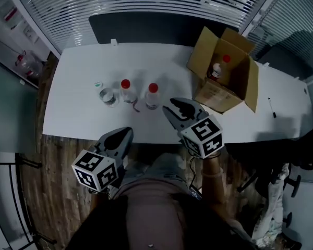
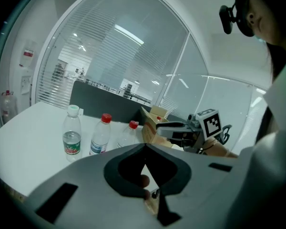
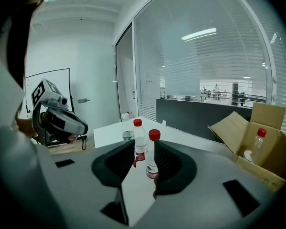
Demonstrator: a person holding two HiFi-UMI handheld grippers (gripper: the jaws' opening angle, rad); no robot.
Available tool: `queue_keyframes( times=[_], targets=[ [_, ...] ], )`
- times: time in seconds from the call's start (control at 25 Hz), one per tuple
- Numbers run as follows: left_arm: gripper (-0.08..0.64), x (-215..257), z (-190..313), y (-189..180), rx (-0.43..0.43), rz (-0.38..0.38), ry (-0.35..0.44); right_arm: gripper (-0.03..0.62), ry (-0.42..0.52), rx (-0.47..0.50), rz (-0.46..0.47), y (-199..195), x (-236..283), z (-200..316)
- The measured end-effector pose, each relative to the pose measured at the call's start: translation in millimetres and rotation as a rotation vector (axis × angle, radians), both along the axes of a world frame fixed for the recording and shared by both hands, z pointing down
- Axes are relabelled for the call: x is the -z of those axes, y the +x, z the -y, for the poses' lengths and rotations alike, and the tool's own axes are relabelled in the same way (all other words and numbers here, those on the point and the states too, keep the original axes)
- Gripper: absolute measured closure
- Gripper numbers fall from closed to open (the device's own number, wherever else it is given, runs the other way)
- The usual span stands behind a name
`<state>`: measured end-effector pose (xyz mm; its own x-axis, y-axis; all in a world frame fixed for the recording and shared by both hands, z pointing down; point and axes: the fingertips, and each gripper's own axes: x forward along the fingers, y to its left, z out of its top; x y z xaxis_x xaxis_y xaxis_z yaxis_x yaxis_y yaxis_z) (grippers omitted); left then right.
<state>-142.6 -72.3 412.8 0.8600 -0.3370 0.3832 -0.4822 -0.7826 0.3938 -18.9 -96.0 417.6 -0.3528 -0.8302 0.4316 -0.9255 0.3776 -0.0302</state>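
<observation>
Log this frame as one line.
left gripper shut, empty, at table edge | right gripper open, empty, aimed at two red-cap bottles | third bottle left of them | box open, bottle inside

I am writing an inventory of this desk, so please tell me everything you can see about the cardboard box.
The cardboard box is plain brown, with its top flaps folded open and outward. It stands on the right part of the white table. Inside it, one clear red-capped bottle stands upright. Small print on one wall is unreadable.
</observation>
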Motion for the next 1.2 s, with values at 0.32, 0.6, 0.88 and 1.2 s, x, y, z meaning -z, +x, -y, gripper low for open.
queue_keyframes(
  times=[0.32, 0.6, 0.88, 1.2],
  targets=[
    [0.551, -1.6, -5.4, -15.3, -0.066, 0.001, 0.017, 0.477, -0.015, -0.129, 0.021, -4.1, -5.7, -28.8],
    [0.551, 0.4, -7.7, -28.5, -0.109, 0.006, 0.033, 0.522, 0.009, -0.236, 0.017, -11.5, -1.4, -45.8],
    [0.551, 0.8, -5.0, -42.0, -0.128, -0.005, 0.032, 0.543, 0.033, -0.304, 0.011, -30.4, 4.9, -61.8],
    [0.551, 0.1, -4.4, -41.4, -0.162, 0.001, 0.048, 0.555, 0.041, -0.388, 0.014, -31.5, 6.1, -79.2]
  ],
)
